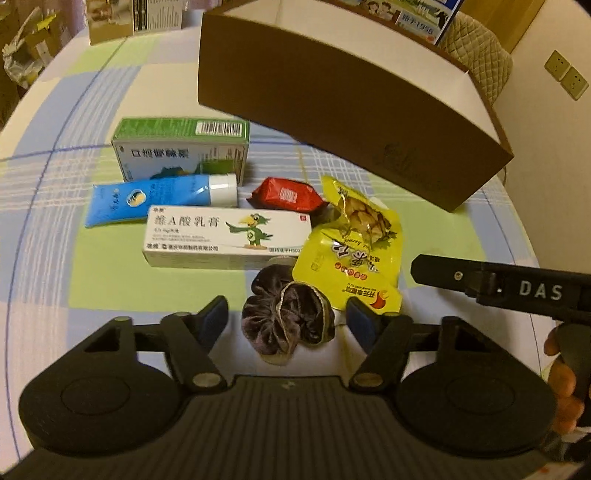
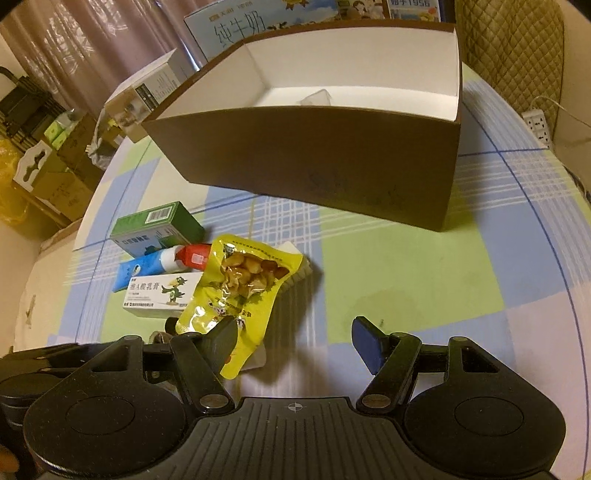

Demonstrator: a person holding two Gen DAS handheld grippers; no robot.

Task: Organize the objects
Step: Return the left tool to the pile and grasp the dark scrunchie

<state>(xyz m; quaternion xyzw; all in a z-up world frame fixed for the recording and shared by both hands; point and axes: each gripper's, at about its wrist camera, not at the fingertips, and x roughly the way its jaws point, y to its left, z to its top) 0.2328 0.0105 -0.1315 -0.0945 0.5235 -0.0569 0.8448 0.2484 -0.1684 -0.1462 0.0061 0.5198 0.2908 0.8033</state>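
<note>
A cluster of items lies on the checked tablecloth in front of a brown cardboard box (image 1: pixel 354 107) (image 2: pixel 321 162): a green medicine box (image 1: pixel 181 151) (image 2: pixel 155 229), a blue tube (image 1: pixel 159 199) (image 2: pixel 147 266), a white ointment box (image 1: pixel 221 236) (image 2: pixel 159 295), a red packet (image 1: pixel 288 195) (image 2: pixel 195 256), a yellow snack pouch (image 1: pixel 351 254) (image 2: pixel 240 288) and a dark velvet scrunchie (image 1: pixel 288 317). My left gripper (image 1: pixel 288 321) is open with the scrunchie between its fingers, untouched. My right gripper (image 2: pixel 295 339) is open over bare cloth, right of the pouch.
The brown box's white inside holds a small clear item (image 2: pixel 316 98). Milk cartons (image 2: pixel 236 29) and small boxes (image 2: pixel 155 85) stand behind it. A power strip (image 2: pixel 535 125) lies at the table's right edge. A hand (image 1: pixel 561 376) holds the right gripper's handle.
</note>
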